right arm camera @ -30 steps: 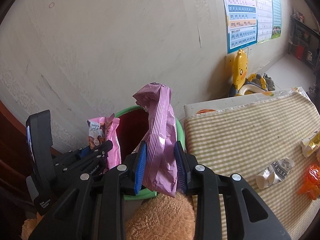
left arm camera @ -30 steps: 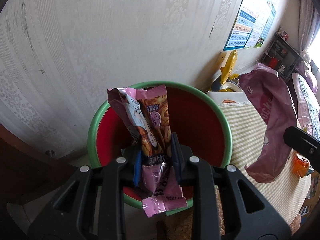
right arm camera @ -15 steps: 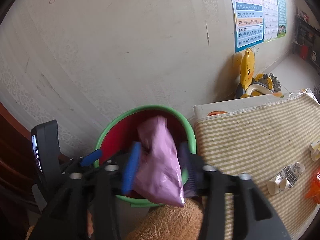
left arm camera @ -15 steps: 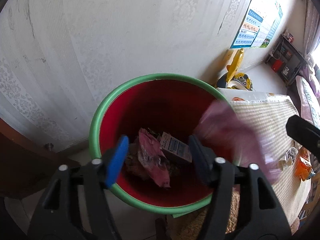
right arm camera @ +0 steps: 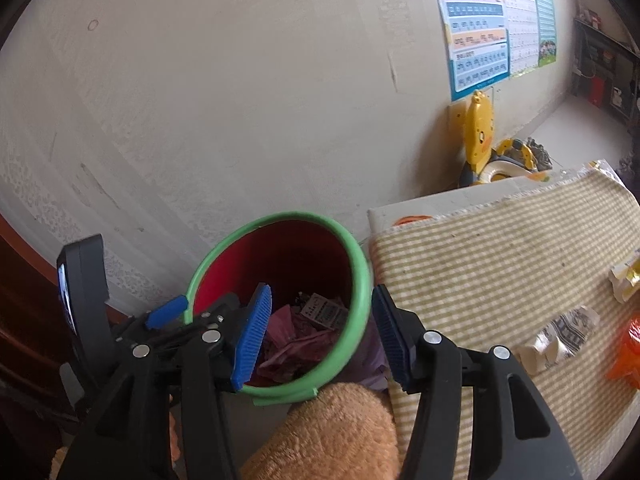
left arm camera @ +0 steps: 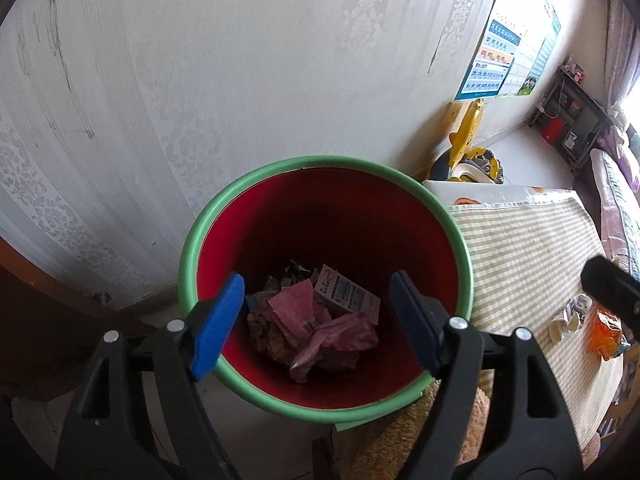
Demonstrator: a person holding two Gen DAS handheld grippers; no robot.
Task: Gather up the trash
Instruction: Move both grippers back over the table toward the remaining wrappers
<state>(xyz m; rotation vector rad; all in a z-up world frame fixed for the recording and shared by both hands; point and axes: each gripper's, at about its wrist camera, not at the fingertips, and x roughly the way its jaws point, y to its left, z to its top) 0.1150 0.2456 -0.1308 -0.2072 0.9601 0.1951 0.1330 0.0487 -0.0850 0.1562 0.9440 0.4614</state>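
Left gripper (left arm camera: 316, 320) jaws opening, nothing between them, crumpled pink wrappers (left arm camera: 320, 330) below in the green-rimmed red plastic bucket (left arm camera: 192, 240). Right gripper (right arm camera: 320, 334) open too, empty.

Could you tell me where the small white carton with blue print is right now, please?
In the left wrist view the white carton lies at the bottom of the red bin, right of centre, propped against the crumpled pink wrappers.
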